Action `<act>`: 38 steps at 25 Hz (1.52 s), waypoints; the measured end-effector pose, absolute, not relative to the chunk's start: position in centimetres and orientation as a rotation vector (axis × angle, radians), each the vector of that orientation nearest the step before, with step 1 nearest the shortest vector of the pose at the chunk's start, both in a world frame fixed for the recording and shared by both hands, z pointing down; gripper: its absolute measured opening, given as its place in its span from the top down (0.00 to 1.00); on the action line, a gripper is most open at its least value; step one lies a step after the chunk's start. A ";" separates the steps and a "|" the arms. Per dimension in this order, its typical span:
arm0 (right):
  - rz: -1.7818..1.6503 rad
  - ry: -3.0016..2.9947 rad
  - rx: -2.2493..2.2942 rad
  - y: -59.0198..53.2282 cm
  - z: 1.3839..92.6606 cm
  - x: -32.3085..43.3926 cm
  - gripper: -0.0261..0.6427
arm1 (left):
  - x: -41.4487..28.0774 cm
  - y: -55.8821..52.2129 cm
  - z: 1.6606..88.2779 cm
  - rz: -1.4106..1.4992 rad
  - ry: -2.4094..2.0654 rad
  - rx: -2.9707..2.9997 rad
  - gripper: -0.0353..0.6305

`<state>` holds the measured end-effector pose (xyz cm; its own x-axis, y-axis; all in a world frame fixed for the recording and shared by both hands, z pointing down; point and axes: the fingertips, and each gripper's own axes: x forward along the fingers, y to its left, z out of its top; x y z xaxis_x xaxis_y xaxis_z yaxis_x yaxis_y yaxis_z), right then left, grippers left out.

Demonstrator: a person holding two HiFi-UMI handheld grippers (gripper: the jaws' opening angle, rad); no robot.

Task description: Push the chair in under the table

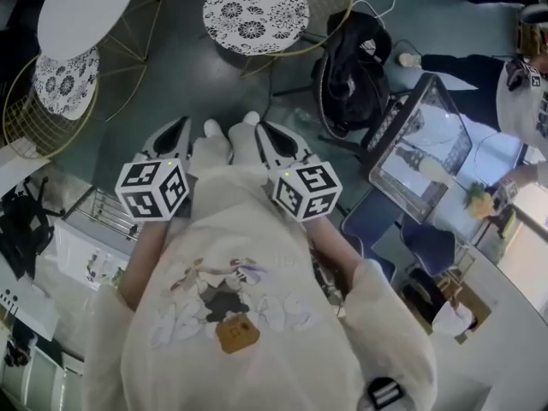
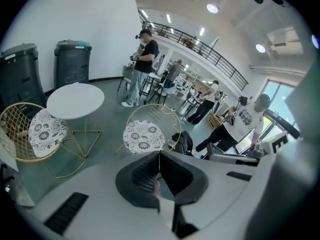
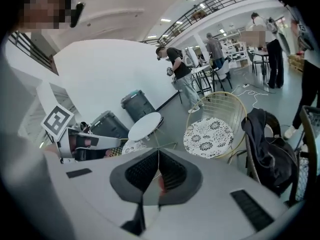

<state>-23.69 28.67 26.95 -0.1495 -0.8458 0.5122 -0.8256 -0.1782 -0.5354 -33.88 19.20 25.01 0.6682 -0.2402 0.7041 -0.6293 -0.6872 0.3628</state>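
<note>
A gold wire chair with a black-and-white floral cushion [image 1: 255,11] [image 2: 144,136] [image 3: 209,136] stands ahead of me on the grey floor, apart from the round white table [image 1: 86,2] [image 2: 75,100] [image 3: 145,120] to its left. A second chair of the same kind [image 1: 64,80] [image 2: 46,129] sits beside the table on its near left. Both grippers are held close to my body, short of the chairs. My left gripper [image 1: 181,127] [image 2: 159,156] is shut and empty. My right gripper [image 1: 264,130] [image 3: 159,153] is also shut, with nothing in it.
A black jacket [image 1: 351,67] [image 3: 267,149] hangs over a seat right of the front chair. A monitor [image 1: 419,148] and a curved white desk [image 1: 514,315] lie to my right. Two dark bins [image 2: 72,61] stand against the far wall. Several people stand further back.
</note>
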 end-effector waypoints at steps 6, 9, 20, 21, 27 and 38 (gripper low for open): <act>-1.245 2.012 -2.103 28.5 26.5 -24.2 0.95 | -34.1 19.4 24.1 0.793 -0.629 2.309 0.93; -1.265 1.989 -2.133 28.2 26.8 -23.5 0.95 | -33.7 19.3 24.7 0.771 -0.611 2.280 0.93; -1.275 2.024 -2.132 23.8 27.8 -15.1 0.95 | -24.9 15.8 27.1 0.860 -0.532 2.223 0.93; -1.282 2.027 -2.118 23.0 27.9 -13.5 0.95 | -23.5 15.2 27.2 0.853 -0.536 2.203 0.93; -1.253 2.090 -2.078 18.7 28.5 -3.3 0.95 | -13.7 12.2 28.6 0.755 -0.530 2.072 0.93; -1.286 1.994 -2.209 13.0 33.3 11.0 0.95 | -3.9 11.9 43.3 0.677 -0.586 1.795 0.93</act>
<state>10.96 13.05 33.34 -0.0686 -0.7963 0.6010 -0.8758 -0.2404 -0.4185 -3.86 11.93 43.29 0.7168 -0.0653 0.6942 -0.6775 -0.3006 0.6713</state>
